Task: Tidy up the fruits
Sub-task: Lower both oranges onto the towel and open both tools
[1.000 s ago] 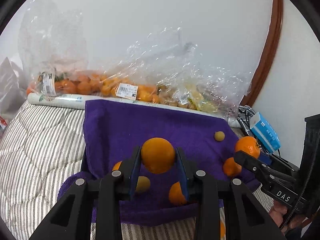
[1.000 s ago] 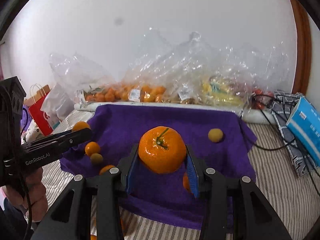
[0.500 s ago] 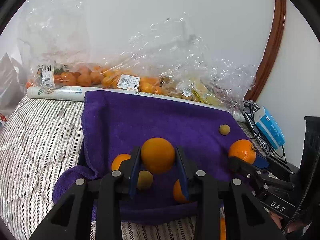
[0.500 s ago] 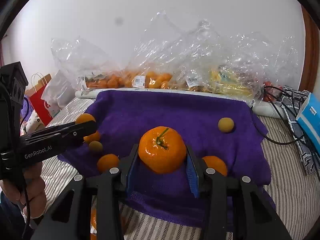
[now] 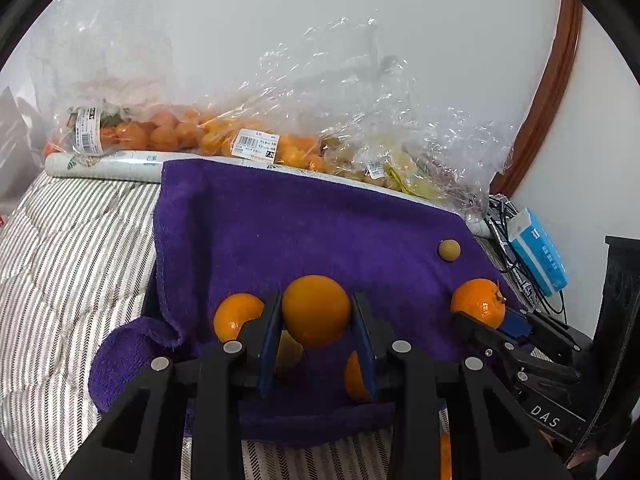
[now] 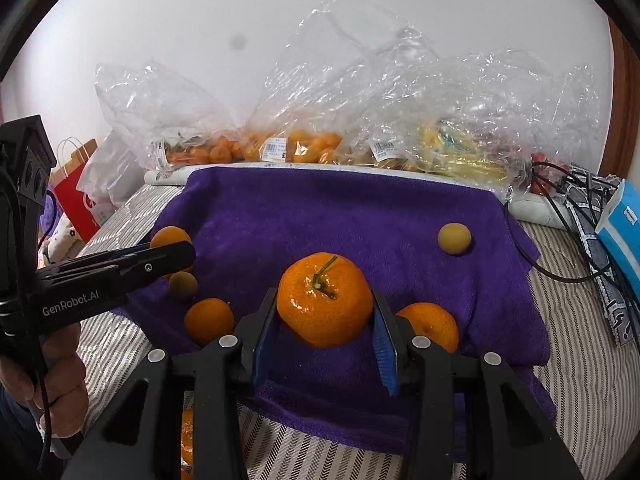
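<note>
My left gripper [image 5: 316,314] is shut on a smooth orange [image 5: 316,310], held above the near edge of a purple towel [image 5: 300,224]. My right gripper [image 6: 324,316] is shut on a mandarin with a green stem [image 6: 324,300], also above the towel [image 6: 340,216]. The right gripper and its mandarin [image 5: 478,308] show at the right of the left wrist view. Loose oranges lie on the towel, one [image 5: 236,316] by my left gripper, two [image 6: 209,321] [image 6: 430,326] by my right. Two small brownish fruits [image 6: 454,239] [image 6: 183,286] also lie there.
Clear plastic bags of oranges [image 6: 248,148] and yellow fruit [image 6: 460,152] lie along the wall behind the towel. A blue tissue box [image 5: 538,254] and black cables [image 6: 560,200] are at the right. A red paper bag [image 6: 76,204] stands at the left. The bed cover [image 5: 72,248] is striped.
Both grippers have moved lower and closer to the towel with their fruit still held. More of the loose oranges on the towel now show around the fingers.
</note>
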Demonstrator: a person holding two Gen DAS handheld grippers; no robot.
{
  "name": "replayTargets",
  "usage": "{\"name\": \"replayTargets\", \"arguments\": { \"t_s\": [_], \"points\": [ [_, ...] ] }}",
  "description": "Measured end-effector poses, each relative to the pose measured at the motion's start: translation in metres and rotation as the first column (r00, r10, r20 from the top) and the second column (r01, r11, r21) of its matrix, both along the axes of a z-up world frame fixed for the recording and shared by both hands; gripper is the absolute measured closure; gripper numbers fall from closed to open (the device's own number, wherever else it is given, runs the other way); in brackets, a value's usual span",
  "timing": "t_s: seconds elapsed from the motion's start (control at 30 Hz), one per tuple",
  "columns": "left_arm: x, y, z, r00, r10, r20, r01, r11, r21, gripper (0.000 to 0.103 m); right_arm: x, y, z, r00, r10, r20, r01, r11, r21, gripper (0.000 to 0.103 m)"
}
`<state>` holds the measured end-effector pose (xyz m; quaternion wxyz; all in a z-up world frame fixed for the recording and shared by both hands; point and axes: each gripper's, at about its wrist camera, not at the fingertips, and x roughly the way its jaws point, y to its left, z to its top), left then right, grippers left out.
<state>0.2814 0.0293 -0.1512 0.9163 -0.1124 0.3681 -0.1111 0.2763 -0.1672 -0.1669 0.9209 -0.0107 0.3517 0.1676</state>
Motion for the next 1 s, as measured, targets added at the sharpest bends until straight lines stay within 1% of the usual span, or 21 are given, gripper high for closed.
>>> {"name": "replayTargets", "arguments": {
  "t_s": [0.13, 0.6, 0.87, 1.0],
  "points": [
    [0.0005, -0.0016, -0.001, 1.0, -0.006, -0.008, 0.006, 1.0, 0.004, 0.071, 0.0014, 0.0019, -0.002, 1.0, 0.003, -0.005, -0.003, 1.0, -0.015, 0.06],
    [0.0032, -0.0047, -0.0055, 0.999, -0.016, -0.034, 0.016, 1.0, 0.009, 0.071, 0.0037, 0.0015, -0.0044, 1.0, 0.004, -0.017, -0.004, 1.0, -0.015, 0.06],
    [0.0032, -0.0047, -0.006, 0.999, -0.013, -0.04, 0.013, 1.0, 0.013, 0.071, 0.0047, 0.0013, -0.0067, 1.0, 0.005, -0.027, -0.005, 1.0, -0.014, 0.06],
    [0.0015, -0.005, -0.0035, 0.999, -0.016, -0.029, 0.016, 1.0, 0.011, 0.07, 0.0048, 0.0012, -0.0071, 1.0, 0.007, -0.028, -0.007, 1.0, -0.013, 0.06]
  ]
}}
